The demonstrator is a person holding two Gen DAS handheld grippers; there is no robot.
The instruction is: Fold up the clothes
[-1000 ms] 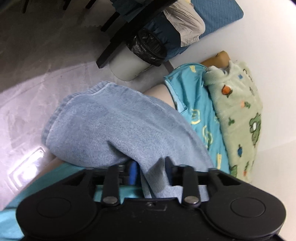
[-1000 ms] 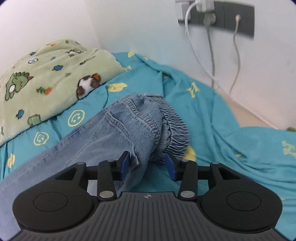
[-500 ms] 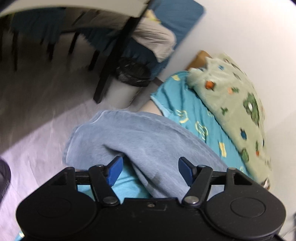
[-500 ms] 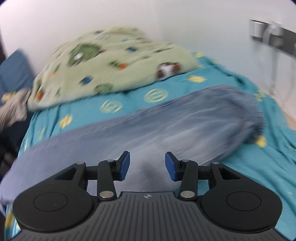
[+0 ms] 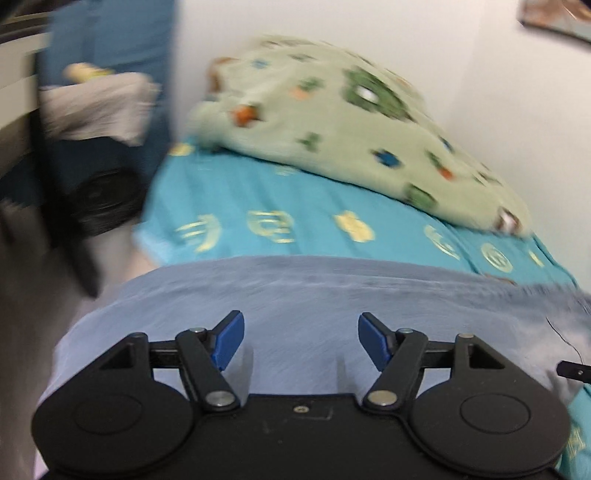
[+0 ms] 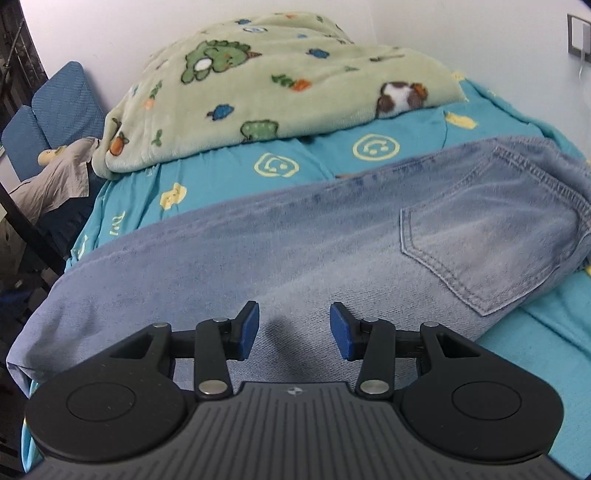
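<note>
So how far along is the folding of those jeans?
Done: the jeans lie lengthwise on the teal bedsheet, apparently folded leg over leg. In hand: nothing; left gripper, jaws just opening, and right gripper hover open. Left: folding them shorter.

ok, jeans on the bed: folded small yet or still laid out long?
Laid out long. The jeans stretch across the teal bedsheet, back pocket up, with no crosswise fold showing.

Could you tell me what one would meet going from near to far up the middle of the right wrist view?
Right tool → jeans → turquoise bedsheet → green patterned blanket → white wall.
</note>
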